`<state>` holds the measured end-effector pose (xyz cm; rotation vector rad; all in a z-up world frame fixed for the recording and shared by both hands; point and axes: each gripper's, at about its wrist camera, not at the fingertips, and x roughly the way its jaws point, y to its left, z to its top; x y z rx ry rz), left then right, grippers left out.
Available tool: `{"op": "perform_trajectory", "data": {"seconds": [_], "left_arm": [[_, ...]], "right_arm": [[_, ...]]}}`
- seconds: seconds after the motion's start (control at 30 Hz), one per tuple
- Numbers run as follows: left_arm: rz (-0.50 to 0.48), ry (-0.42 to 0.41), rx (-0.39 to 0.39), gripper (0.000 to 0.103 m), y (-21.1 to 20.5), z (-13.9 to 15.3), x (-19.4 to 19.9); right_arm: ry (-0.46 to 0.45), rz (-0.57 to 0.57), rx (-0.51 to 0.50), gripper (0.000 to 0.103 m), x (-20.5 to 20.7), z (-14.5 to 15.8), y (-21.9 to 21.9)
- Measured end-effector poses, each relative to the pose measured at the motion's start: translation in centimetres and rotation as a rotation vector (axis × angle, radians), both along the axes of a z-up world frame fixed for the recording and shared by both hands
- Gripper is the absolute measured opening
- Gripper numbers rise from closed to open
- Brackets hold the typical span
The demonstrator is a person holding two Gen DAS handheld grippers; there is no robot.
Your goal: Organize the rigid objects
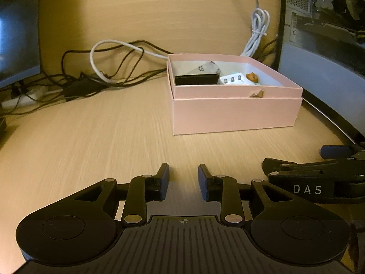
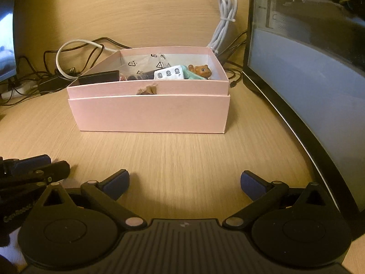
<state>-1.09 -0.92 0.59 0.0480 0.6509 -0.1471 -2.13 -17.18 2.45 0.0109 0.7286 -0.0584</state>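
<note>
Pink box on the desk, both grippers empty

The left gripper (image 1: 183, 181) is seen narrowly parted with nothing between its pads; ahead, the pink box (image 2: 149, 114) holds a bear figurine (image 2: 202, 70); the right gripper (image 2: 184, 186) is spread wide.

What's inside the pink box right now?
The pink box holds a flat black case, a white button block, a brown bear figure, a dark cylinder and a clear printed bag. The front wall hides the floor and anything lower.
</note>
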Motion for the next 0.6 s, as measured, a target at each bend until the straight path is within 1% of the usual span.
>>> {"op": "perform_trajectory", "data": {"seconds": [0.23, 0.37, 0.47, 0.6], "left_arm": [[0.004, 0.003, -0.034, 0.031, 0.47, 0.01, 0.18], [0.004, 0.003, -0.031, 0.031, 0.40, 0.00, 0.22], [0.005, 0.000, -0.006, 0.031, 0.08, -0.04, 0.25], [0.010, 0.001, -0.010, 0.031, 0.08, -0.08, 0.42]], "right_arm": [[0.000, 0.012, 0.003, 0.103, 0.25, -0.03, -0.21], [0.000, 0.013, 0.003, 0.103, 0.22, -0.06, -0.21], [0.000, 0.013, 0.003, 0.103, 0.23, -0.06, -0.22], [0.000, 0.013, 0.003, 0.103, 0.22, -0.06, -0.25]]}}
